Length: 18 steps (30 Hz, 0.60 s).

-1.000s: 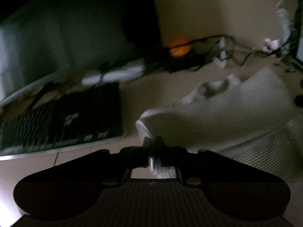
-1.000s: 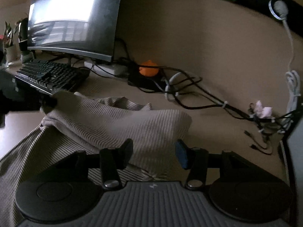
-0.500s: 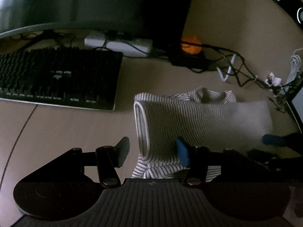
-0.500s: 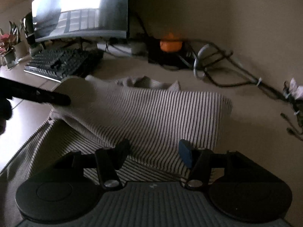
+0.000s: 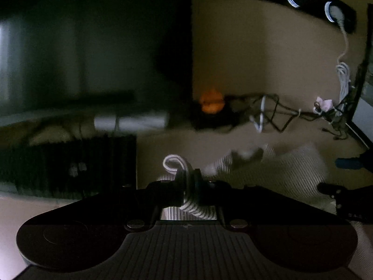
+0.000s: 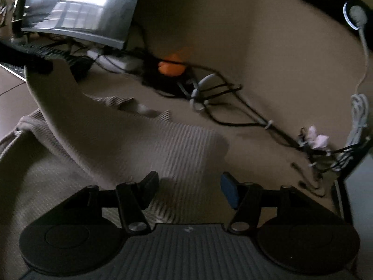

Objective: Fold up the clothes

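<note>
On the far left of the desk, the black keyboard is sitting under the big screen. The screen is glowing in the right wrist view and looking dark and blurry in the left one. Next to it, a white box is lying by the wall. Past that, a small orange thing is sitting on a dark block. A messy bunch of black and white wires is running along the desk to the right, and a white cord is hanging down the wall at the far right. None of these are touching the shirt, but the wires are lying near its far edge.

Your striped shirt is lying in the middle of the desk, in front of all that stuff.

Your left gripper is squeezing tight on a bunched edge of the shirt, and its jaws have just been closing on it. A little loop of cloth is poking up above the pinch. In the right wrist view you are lifting that corner up at the left, so the cloth is hanging in a slope down to the desk.

Your right gripper is hovering just over the shirt's near right part with its jaws about half apart. The cloth is showing below the gap, and the pads are not pressing on it. Its blue pad is sitting over the shirt's right edge.
</note>
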Each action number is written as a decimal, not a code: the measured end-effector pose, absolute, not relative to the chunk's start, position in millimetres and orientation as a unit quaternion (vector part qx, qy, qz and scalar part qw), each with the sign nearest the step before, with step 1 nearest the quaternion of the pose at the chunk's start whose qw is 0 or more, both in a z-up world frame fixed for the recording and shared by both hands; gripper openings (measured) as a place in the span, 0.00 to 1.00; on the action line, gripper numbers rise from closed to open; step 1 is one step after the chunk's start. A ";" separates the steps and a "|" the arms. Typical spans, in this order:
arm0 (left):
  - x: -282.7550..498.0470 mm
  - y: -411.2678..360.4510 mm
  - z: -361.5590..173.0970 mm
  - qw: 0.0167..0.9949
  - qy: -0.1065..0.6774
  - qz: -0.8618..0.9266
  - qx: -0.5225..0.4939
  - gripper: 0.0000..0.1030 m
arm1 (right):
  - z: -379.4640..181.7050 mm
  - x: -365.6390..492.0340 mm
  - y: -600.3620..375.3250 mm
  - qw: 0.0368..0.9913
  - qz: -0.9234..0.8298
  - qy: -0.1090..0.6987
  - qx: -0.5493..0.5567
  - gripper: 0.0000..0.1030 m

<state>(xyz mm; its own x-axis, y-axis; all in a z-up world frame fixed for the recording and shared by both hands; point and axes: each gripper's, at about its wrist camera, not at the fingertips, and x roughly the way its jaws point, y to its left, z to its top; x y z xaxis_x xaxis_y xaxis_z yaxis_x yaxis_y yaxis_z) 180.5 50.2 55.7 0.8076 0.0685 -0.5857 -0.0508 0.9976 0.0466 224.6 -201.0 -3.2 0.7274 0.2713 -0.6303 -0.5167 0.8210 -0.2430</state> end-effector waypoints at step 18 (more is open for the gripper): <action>193.2 76.7 45.2 0.937 0.331 -0.050 -0.103 0.76 | 16.8 257.4 -207.7 0.892 0.281 0.351 -0.048 0.62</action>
<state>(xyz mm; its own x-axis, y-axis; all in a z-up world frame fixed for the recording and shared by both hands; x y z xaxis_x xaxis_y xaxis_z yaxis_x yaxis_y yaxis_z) 193.2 76.7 45.2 0.7760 -0.1617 -0.6097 0.0254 0.9738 -0.2259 257.4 -207.7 16.8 0.5965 0.4671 -0.6527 -0.5343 0.8379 0.1114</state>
